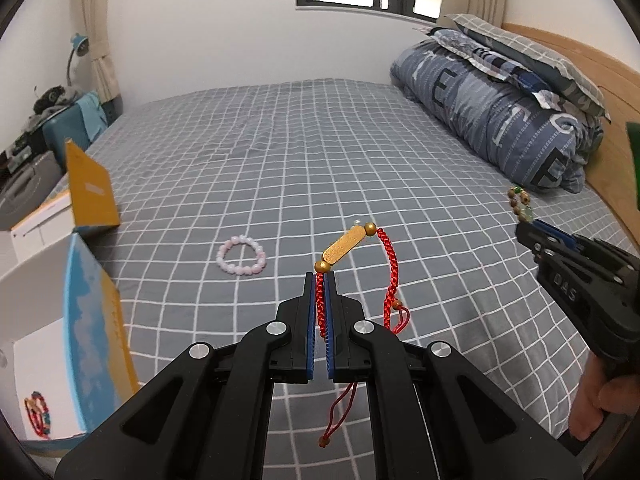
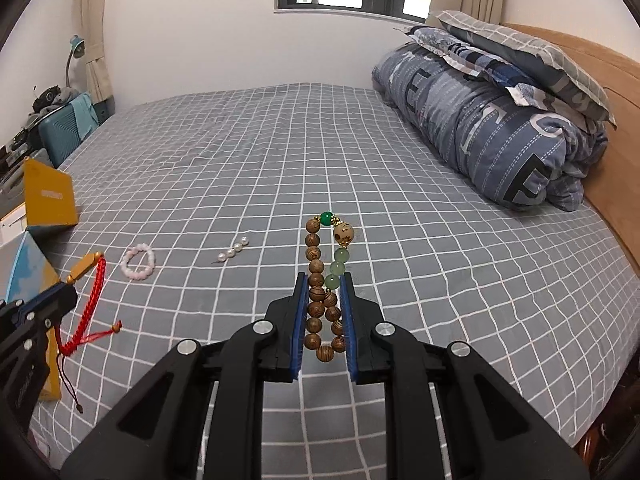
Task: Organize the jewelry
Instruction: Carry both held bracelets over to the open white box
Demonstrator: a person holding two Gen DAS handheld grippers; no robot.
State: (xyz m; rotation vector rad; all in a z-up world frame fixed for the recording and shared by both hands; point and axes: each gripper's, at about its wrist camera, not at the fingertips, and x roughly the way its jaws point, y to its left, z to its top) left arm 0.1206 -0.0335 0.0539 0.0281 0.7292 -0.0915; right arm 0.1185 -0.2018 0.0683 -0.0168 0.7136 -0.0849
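My left gripper (image 1: 320, 278) is shut on a red cord bracelet (image 1: 390, 268) with a gold bar, held above the bed; it also shows in the right wrist view (image 2: 94, 292). My right gripper (image 2: 324, 278) is shut on a wooden bead bracelet (image 2: 316, 280) with green beads, also seen at the right in the left wrist view (image 1: 520, 200). A pink bead bracelet (image 1: 241, 256) lies on the bed sheet (image 1: 304, 152). A short string of pearls (image 2: 233, 253) lies on the sheet. An open white box (image 1: 36, 360) at the left holds a colourful bracelet (image 1: 37, 414).
A yellow and blue box lid (image 1: 90, 192) stands at the bed's left edge. A folded blue quilt (image 1: 500, 112) with pillows lies at the right by the wooden headboard (image 1: 612, 92). A teal suitcase (image 1: 64, 132) stands beyond the left edge.
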